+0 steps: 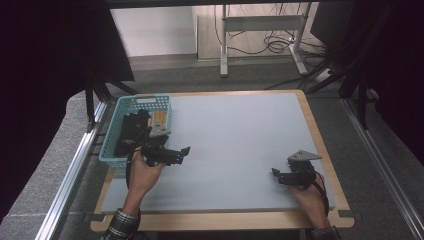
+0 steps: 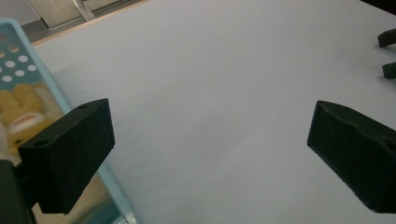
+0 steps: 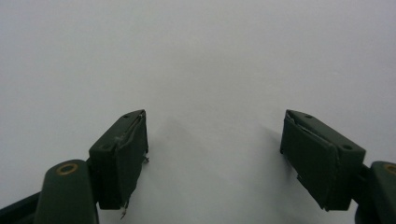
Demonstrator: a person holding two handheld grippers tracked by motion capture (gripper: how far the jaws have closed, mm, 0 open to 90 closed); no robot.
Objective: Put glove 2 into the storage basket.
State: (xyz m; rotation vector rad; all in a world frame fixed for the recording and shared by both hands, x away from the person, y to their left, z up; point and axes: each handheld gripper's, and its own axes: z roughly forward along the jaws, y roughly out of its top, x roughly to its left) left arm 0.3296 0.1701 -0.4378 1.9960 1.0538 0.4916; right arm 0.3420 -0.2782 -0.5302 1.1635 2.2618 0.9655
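Observation:
My left gripper [image 1: 186,151] lies just right of a teal basket [image 1: 145,98] at the table's left side, with its jaws pointing right over the pale mat [image 1: 235,135]. In the left gripper view its jaws [image 2: 210,121] stand wide open with bare mat between them. Near the front right corner my right gripper [image 1: 275,174] points left. Seen in its own view, the right gripper [image 3: 215,123] is open too, and nothing sits between the pads.
The teal basket [image 2: 45,70] holds dark items [image 1: 131,131] and a yellow-and-white thing [image 1: 159,119] [image 2: 23,107]. The mat's wooden border [image 1: 320,135] runs along the table's edges. Metal rails [image 1: 75,160] flank the table, and a desk frame with cables [image 1: 265,30] stands beyond.

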